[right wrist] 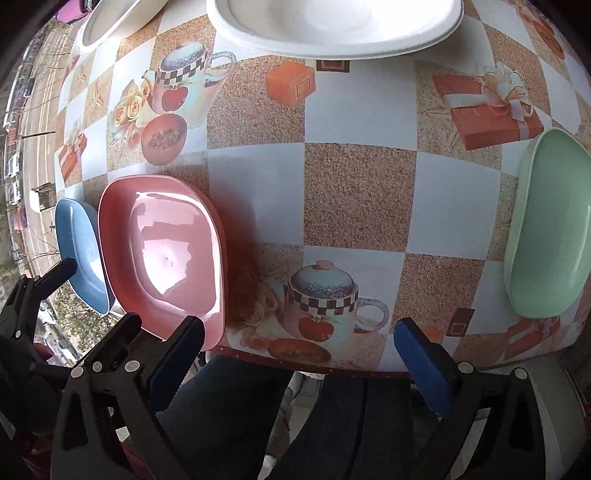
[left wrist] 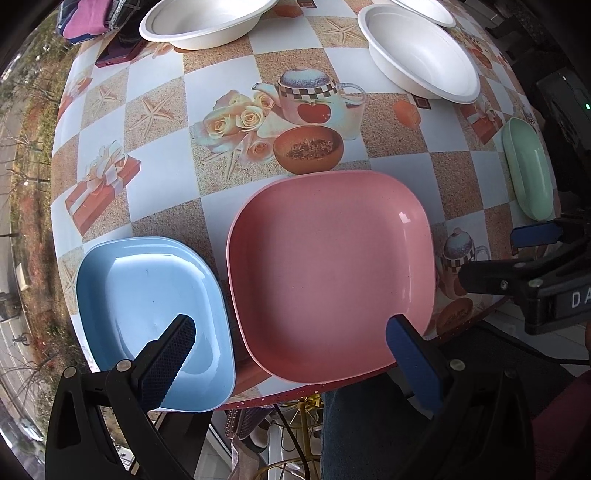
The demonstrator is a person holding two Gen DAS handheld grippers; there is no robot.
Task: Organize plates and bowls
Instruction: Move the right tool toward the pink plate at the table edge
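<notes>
A pink plate [left wrist: 332,273] lies at the table's near edge, with a blue plate [left wrist: 147,295] to its left. A green plate [left wrist: 528,166] sits at the right edge. Two white bowls [left wrist: 203,18] [left wrist: 421,55] stand at the far side, with a third white dish behind. My left gripper [left wrist: 291,354] hangs open above the near edge, one finger over the blue plate, the other over the pink plate's corner. My right gripper [right wrist: 299,354] is open over the near table edge, holding nothing, between the pink plate [right wrist: 166,254] and the green plate [right wrist: 550,229]. The blue plate [right wrist: 79,251] shows at far left.
The table [right wrist: 351,184] wears a checked cloth printed with teapots, roses and gift boxes. A dark red phone [left wrist: 118,53] and folded clothes [left wrist: 85,18] lie at the far left. A person's trousered legs [right wrist: 295,424] are below the near edge. A window with a street view is left.
</notes>
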